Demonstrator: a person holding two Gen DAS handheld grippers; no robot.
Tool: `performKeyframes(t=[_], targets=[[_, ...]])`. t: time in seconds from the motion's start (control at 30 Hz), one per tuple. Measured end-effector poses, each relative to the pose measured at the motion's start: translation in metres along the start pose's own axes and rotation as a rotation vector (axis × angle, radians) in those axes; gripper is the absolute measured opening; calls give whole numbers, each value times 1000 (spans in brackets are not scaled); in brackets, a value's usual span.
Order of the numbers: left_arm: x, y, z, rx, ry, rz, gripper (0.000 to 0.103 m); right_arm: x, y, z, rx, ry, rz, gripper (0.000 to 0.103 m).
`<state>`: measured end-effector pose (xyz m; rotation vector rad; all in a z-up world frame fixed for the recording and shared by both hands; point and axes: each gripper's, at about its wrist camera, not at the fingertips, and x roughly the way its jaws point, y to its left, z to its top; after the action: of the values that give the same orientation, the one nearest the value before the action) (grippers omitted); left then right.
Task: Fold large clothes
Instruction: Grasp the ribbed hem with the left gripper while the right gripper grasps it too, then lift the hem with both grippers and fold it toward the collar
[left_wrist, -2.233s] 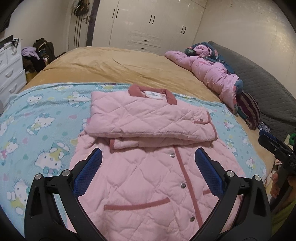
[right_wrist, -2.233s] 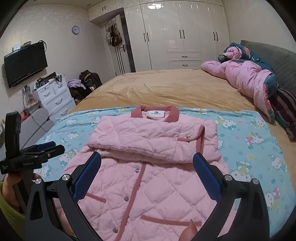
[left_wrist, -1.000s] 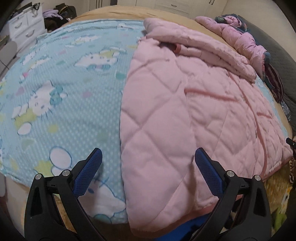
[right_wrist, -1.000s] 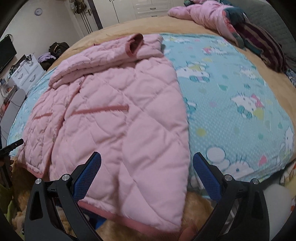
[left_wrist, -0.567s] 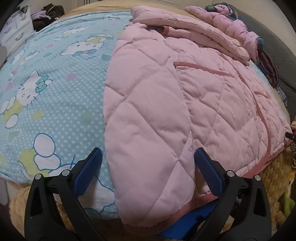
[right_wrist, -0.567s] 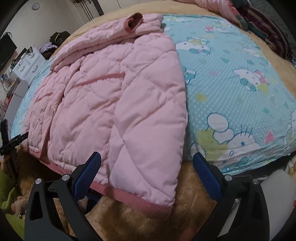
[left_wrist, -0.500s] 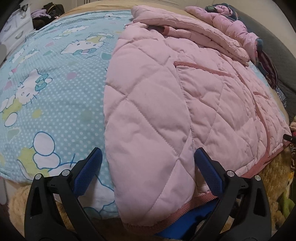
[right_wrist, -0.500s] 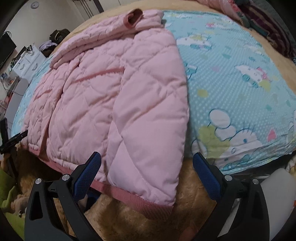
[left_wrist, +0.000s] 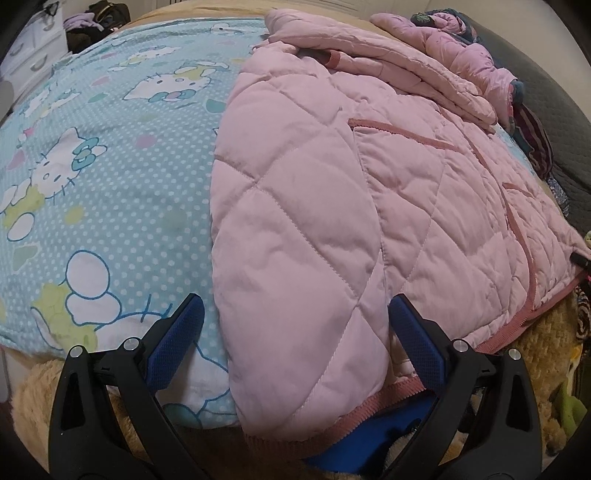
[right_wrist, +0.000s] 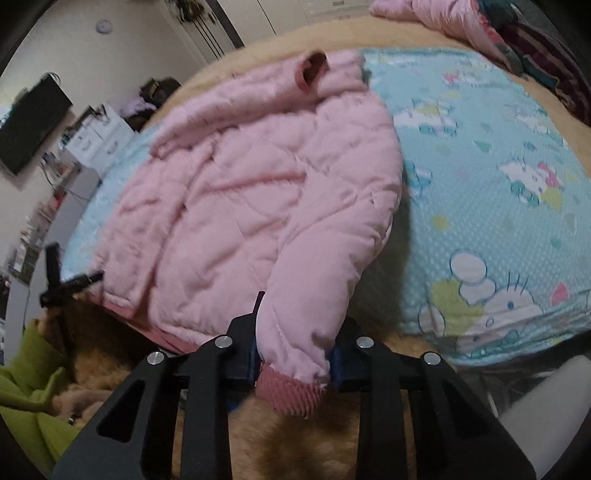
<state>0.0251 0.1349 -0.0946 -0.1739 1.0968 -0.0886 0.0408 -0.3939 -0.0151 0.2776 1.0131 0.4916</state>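
Observation:
A pink quilted jacket (left_wrist: 332, 192) lies front up on a blue cartoon-print sheet (left_wrist: 110, 166), its sleeves folded across the chest. My left gripper (left_wrist: 291, 332) is open, its blue pads on either side of the jacket's near left hem corner. My right gripper (right_wrist: 293, 358) is shut on the jacket's (right_wrist: 258, 206) near right hem corner, which bunches between the fingers and lifts a little off the bed. The left gripper shows small at the far hem corner in the right wrist view (right_wrist: 70, 284).
The sheet (right_wrist: 498, 221) covers a tan bedspread (right_wrist: 295, 435). A pile of pink and dark clothes (left_wrist: 480, 62) lies at the bed's far side. White drawers (right_wrist: 96, 140) and a wall TV (right_wrist: 29, 125) stand beyond the bed.
My right gripper has closed on the jacket's hem corner and raised it slightly. My left gripper has stayed open at the other corner, barely moving.

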Motion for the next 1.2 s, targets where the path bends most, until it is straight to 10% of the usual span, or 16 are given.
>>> performKeyframes(t=[0.3, 0.63, 1.2], targets=[[-4, -1, -1, -26, 14, -15, 93, -29, 4, 28, 58, -173, 123, 22], [-30, -16, 6, -29, -68, -115, 18, -34, 7, 45, 98, -248, 175, 21], [-95, -40, 78, -11, -339, -243, 9, -41, 0, 87, 171, -337, 270, 19]])
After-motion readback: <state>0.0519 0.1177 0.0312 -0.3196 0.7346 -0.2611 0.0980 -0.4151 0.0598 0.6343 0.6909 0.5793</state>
